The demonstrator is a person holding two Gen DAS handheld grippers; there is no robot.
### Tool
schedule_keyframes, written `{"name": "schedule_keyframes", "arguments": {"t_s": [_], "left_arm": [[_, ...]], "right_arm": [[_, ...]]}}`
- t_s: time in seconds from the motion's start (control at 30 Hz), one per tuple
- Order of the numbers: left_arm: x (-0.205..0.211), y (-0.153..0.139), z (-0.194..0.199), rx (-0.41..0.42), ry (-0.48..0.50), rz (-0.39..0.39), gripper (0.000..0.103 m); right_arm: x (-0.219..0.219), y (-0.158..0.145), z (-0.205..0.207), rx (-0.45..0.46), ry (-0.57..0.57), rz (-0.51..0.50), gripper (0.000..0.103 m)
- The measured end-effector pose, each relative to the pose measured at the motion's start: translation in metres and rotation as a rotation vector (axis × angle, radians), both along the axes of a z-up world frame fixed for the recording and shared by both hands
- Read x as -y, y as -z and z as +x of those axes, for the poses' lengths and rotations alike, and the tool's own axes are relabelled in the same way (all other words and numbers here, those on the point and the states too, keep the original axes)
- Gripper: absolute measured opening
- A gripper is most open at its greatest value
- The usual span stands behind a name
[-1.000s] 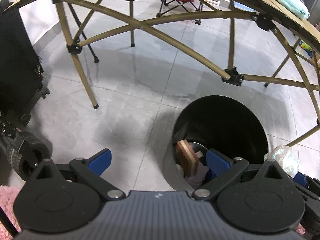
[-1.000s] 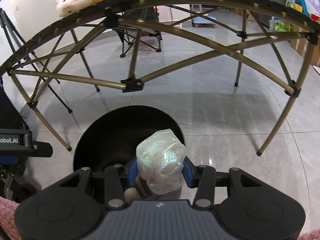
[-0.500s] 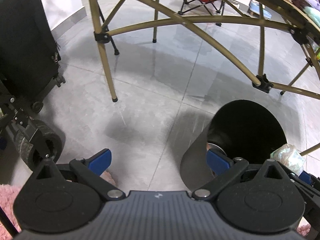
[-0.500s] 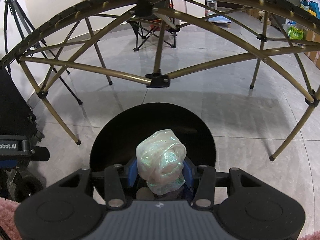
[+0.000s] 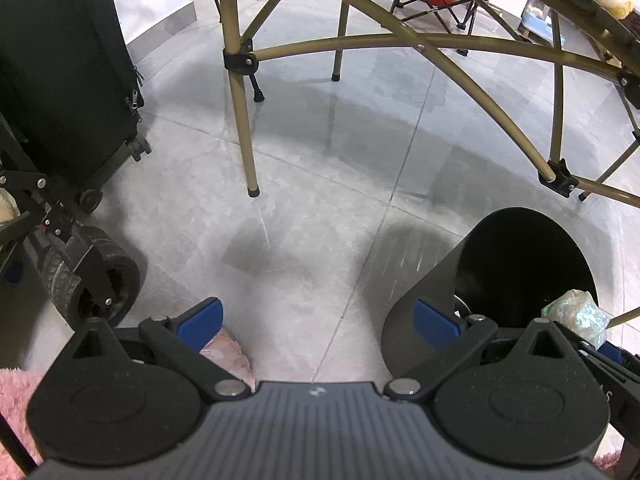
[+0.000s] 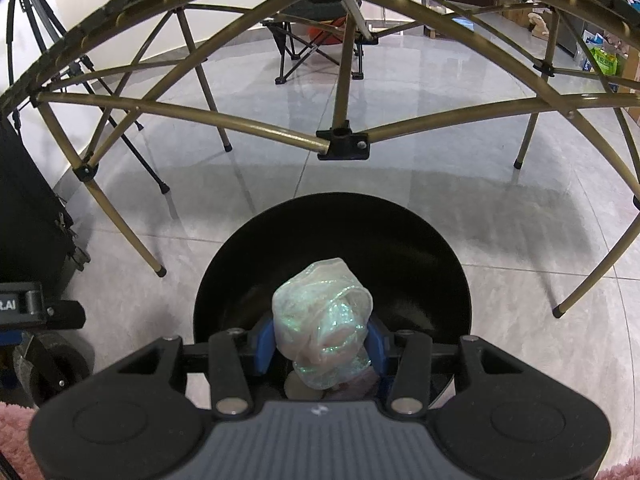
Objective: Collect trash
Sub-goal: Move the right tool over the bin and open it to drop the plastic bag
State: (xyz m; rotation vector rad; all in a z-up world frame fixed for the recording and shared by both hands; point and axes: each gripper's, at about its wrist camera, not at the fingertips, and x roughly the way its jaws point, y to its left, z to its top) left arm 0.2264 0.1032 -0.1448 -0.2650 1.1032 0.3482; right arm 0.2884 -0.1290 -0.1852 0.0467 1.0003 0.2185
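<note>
A crumpled ball of iridescent wrap (image 6: 322, 316) sits between the blue pads of my right gripper (image 6: 320, 340), which is shut on it right above the mouth of a round black bin (image 6: 432, 256). Some rubbish lies at the bin's bottom, mostly hidden behind the wrap. In the left wrist view the same bin (image 5: 424, 304) stands at the lower right, with the iridescent wrap (image 5: 576, 316) at its right rim. My left gripper (image 5: 316, 320) hangs open and empty over the grey tiled floor, left of the bin.
A folding table's bronze legs and braces (image 6: 340, 136) arch over the floor behind the bin. A black suitcase (image 5: 60, 60) and a wheeled black frame (image 5: 92, 276) stand at the left. Pink fluffy rug (image 5: 16, 400) lies at the near edge. A folding chair (image 6: 316, 40) stands farther back.
My left gripper has drifted left, away from the bin, which slid to the right edge of its view. My right gripper has moved over the bin's mouth, still gripping the wrap.
</note>
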Motion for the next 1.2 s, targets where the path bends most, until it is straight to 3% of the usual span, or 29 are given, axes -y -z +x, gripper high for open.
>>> {"name": "schedule_keyframes", "arguments": {"t_s": [0.67,0.73,0.8,0.83,0.87,1.2], "left_arm": [[-0.006,0.003,0.001,-0.012,-0.015,-0.003,0.103],[-0.006,0.003,0.0,-0.014,-0.017,-0.004,0.103],[-0.006,0.003,0.0,-0.016,-0.016,-0.004,0.103],[-0.006,0.003,0.0,-0.016,-0.016,-0.004,0.103],[-0.006,0.003,0.0,-0.016,-0.016,-0.004,0.103],[-0.006,0.003,0.0,-0.016,-0.017,-0.003,0.103]], "right_arm": [[-0.012,0.011,0.013,-0.051,-0.009,-0.021,0.05],[-0.012,0.011,0.013,-0.049,-0.006,-0.021,0.056],[-0.012,0.011,0.014,-0.047,0.0,-0.025,0.077],[-0.011,0.011,0.014,-0.044,0.005,-0.028,0.094],[-0.01,0.01,0.014,-0.037,0.011,-0.033,0.102],[-0.009,0.008,0.013,-0.005,0.017,-0.059,0.103]]}}
